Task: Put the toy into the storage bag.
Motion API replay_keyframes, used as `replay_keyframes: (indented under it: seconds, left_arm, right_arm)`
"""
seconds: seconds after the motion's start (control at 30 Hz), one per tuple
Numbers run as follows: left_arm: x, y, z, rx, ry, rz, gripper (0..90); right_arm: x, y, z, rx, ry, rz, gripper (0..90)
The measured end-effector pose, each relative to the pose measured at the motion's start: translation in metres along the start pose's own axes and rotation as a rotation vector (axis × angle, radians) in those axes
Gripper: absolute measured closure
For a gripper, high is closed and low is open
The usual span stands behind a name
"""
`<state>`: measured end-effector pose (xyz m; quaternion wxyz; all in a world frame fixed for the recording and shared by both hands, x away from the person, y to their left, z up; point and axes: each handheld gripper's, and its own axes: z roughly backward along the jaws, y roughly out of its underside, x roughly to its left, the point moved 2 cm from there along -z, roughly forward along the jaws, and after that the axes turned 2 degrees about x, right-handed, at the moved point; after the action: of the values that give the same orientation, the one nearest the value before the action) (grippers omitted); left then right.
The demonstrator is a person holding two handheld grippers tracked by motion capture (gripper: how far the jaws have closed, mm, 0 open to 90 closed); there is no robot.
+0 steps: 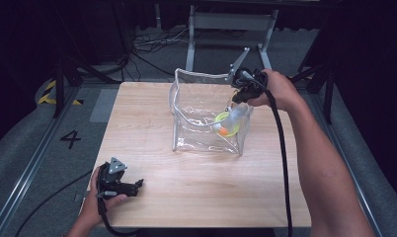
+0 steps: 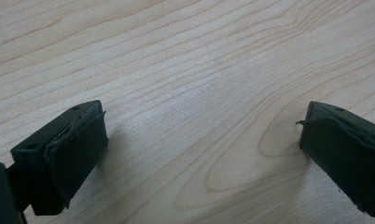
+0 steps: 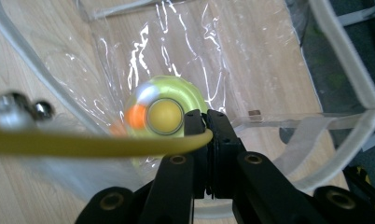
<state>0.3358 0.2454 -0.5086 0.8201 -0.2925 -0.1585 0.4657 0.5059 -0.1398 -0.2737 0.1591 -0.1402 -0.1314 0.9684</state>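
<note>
A clear plastic bag (image 1: 196,123) stands open near the middle of the wooden table (image 1: 196,192). Inside it at the right hangs a round yellow-green toy (image 1: 226,124) with orange and white parts. My right gripper (image 1: 236,96) is over the bag's right rim, pointing down into it. In the right gripper view my right gripper (image 3: 205,116) is shut on a yellow cord (image 3: 97,144), with the toy (image 3: 164,114) below inside the bag (image 3: 251,56). My left gripper (image 1: 137,185) rests on the table's front left corner. My left gripper (image 2: 202,135) is open over bare wood.
Shiny metal beads (image 3: 17,105) blur at the left edge of the right gripper view. Beyond the table stand a grey metal frame (image 1: 231,22) and loose cables (image 1: 152,42). A number 4 (image 1: 70,139) marks the floor at the left, near yellow-black tape (image 1: 51,91).
</note>
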Motion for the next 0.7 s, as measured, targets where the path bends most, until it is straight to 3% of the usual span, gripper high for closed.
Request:
replay_keyframes:
  seconds: [0.33, 0.7]
  left_arm:
    - [0.0, 0.0, 0.0, 0.0, 0.0, 0.0, 1.2]
    - [0.0, 0.0, 0.0, 0.001, 0.001, -0.001, 1.2]
  right_arm:
    - [0.004, 0.01, -0.022, 0.038, -0.041, 0.0, 87.2]
    - [0.004, 0.015, -0.022, 0.026, -0.06, -0.021, 87.7]
